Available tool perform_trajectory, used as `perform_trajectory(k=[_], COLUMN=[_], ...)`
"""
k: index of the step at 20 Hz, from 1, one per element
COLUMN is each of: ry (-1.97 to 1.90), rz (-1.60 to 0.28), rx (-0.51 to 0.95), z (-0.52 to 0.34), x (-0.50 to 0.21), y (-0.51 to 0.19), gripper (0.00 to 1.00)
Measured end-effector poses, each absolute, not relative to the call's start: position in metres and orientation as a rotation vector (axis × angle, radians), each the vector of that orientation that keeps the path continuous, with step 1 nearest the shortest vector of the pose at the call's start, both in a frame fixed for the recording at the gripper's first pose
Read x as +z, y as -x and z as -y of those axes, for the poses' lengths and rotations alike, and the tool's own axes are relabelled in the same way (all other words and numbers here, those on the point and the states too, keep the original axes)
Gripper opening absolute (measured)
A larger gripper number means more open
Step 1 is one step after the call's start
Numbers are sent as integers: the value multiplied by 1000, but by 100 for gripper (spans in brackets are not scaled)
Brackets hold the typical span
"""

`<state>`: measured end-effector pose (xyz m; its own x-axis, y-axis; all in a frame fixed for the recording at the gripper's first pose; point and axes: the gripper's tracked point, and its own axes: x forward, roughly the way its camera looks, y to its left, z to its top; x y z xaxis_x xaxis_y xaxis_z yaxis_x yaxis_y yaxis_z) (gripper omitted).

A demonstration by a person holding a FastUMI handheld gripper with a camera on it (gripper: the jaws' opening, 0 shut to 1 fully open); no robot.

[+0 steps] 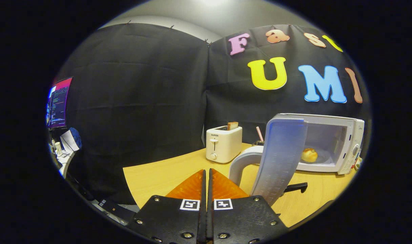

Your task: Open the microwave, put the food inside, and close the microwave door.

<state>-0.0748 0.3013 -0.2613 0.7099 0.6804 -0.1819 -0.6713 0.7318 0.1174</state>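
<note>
Pressing together with nothing between them, the fingers are sitting above the surface. Microwave door is hanging open just beyond; food is resting inside. Toaster is standing nearby.

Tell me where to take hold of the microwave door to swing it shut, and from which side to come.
Best bet: the curved handle on the door's free edge, farthest from the hinge, so it likely swings easiest. Come from the outer face, the side away from the microwave cavity holding the food. The gripper fingers are closed together, holding nothing, so open them first.
</note>
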Motion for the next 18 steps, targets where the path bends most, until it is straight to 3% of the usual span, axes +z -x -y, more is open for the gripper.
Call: perform_trajectory(k=[7,18], ry=[-28,-64], rz=[-232,-264], rx=[655,349], z=[-234,-81], x=[-264,-278], y=[61,-37], gripper=[1,1])
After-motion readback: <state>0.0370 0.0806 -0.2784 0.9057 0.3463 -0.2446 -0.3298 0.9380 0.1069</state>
